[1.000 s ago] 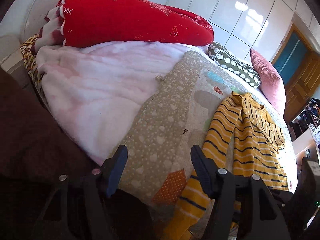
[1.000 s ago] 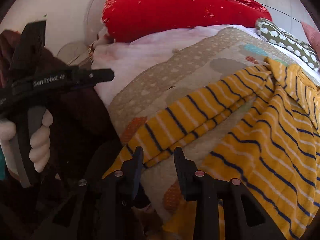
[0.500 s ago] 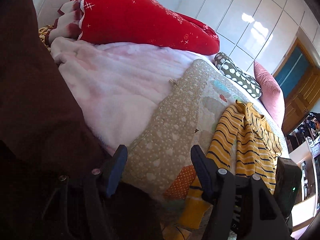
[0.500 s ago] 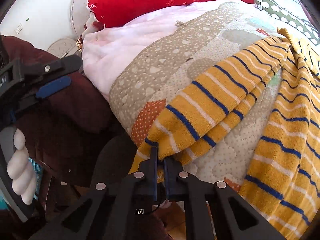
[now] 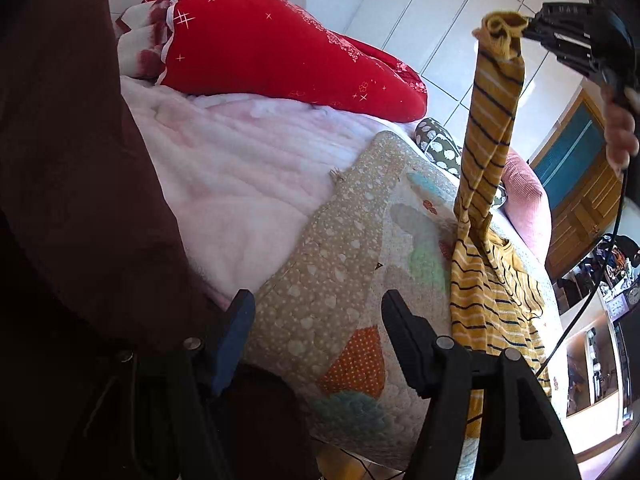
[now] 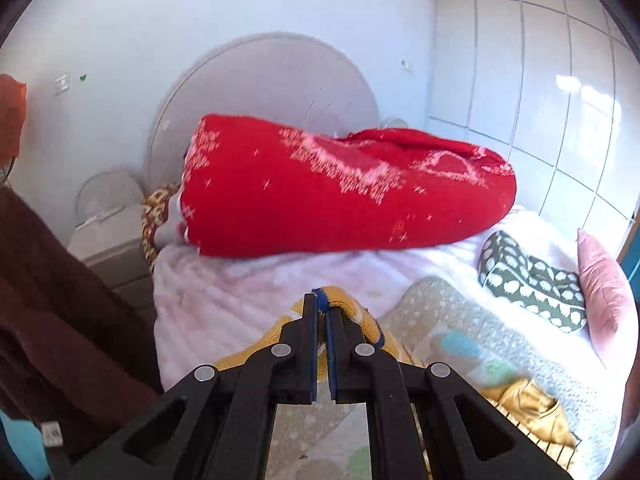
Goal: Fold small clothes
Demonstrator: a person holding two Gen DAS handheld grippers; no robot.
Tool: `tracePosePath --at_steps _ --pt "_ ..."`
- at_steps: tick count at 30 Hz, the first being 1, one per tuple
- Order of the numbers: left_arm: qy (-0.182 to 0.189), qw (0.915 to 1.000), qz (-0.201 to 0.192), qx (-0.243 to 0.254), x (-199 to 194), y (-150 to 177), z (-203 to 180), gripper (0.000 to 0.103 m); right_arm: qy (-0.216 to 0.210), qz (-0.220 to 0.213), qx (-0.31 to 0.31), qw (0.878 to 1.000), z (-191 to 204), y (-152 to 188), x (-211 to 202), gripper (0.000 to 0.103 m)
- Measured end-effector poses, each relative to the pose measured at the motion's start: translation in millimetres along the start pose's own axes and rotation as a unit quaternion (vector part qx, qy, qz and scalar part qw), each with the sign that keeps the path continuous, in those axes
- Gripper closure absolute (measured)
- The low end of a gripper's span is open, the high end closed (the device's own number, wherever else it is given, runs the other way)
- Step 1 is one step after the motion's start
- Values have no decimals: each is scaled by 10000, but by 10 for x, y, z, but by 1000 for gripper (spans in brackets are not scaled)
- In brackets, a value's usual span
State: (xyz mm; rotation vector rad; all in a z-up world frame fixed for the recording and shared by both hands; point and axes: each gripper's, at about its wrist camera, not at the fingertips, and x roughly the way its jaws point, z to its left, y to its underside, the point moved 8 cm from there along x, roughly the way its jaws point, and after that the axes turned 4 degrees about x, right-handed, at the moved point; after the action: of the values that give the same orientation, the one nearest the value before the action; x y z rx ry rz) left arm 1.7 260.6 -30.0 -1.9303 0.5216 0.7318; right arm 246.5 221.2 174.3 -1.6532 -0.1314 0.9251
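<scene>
Above the patchwork quilt [image 5: 352, 264] our right gripper [image 5: 532, 32] now holds the cuff of the yellow striped top [image 5: 486, 128] high in the air — a second ago that sleeve lay flat along the quilt's edge and the jaws were only closing in on it. In the right wrist view the right gripper's jaws are pressed together on a fold of yellow knit with a blue band, and the camera has swung from the garment up to the red blanket roll [image 6: 344, 188] by the headboard. The sleeve hangs taut and nearly upright; the body of the top rests bunched on the quilt below, near the pink pillow [image 5: 528, 208].

Our left gripper [image 5: 316, 332] hangs low at the bed's near edge, jaws spread wide, nothing between them; it has barely shifted.

Judgement: the sleeve is lifted, ready to be laid across the body — an early fold. The bunched torso probably needs smoothing first, a job for the idle left gripper.
</scene>
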Motion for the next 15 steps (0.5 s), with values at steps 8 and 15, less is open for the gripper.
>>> tracePosePath --at_steps 8,15 --pt "178 9992 258 230 157 80 -242 38 745 -376 754 9937 -977 -402 -337 99" --pt "302 9968 549 494 327 182 -549 38 1075 92 1593 9813 -2127 192 -508 99"
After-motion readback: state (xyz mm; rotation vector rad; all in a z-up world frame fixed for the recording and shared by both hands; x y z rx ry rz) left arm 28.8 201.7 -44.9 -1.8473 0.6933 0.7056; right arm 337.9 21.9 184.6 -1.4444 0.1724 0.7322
